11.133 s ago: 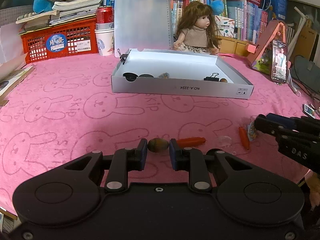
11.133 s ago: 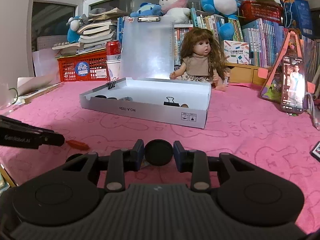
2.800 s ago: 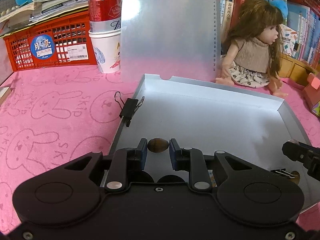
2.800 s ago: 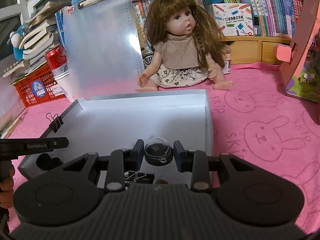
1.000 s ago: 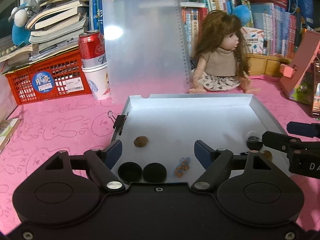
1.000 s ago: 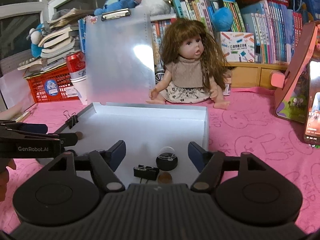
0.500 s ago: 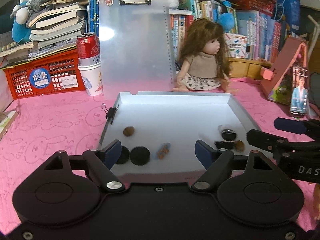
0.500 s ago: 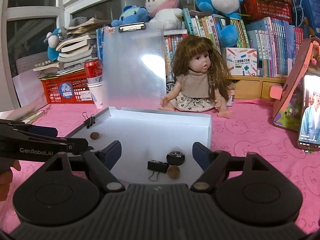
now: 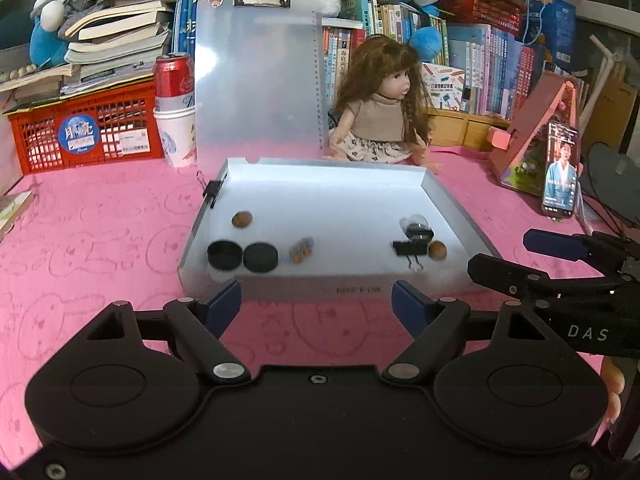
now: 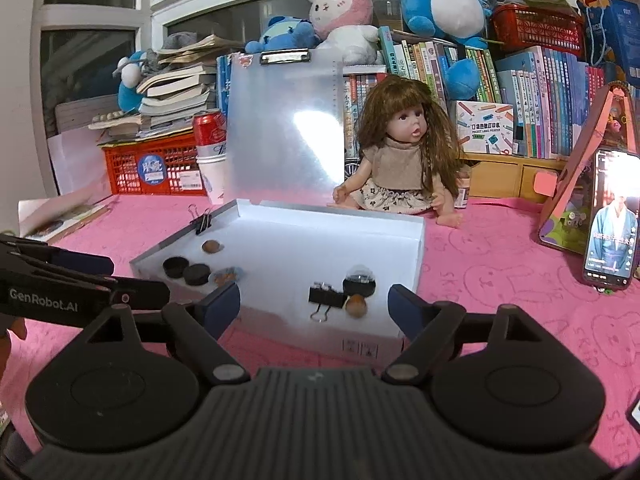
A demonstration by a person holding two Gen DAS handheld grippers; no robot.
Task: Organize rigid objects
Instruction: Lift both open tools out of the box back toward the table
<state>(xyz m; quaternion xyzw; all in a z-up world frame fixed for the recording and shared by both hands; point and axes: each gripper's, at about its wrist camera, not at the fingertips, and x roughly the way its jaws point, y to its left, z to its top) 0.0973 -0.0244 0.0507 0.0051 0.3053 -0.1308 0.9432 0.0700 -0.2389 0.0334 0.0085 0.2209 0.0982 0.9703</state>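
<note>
Centre of both frames, left gripper [image 9: 316,300] and right gripper [image 10: 314,304] now sit pulled back off the white tray [image 9: 460,216], jaws wide and empty, nut [image 9: 242,219] and dome piece [image 10: 359,279] dropped inside, so next pickup follows.

The left hand-held gripper [image 9: 316,304] sits at the bottom centre of its own view, jaws spread wide with nothing between them. The right hand-held gripper [image 10: 314,306] is likewise wide apart and empty. Each appears at the other view's side edge, held level.
</note>
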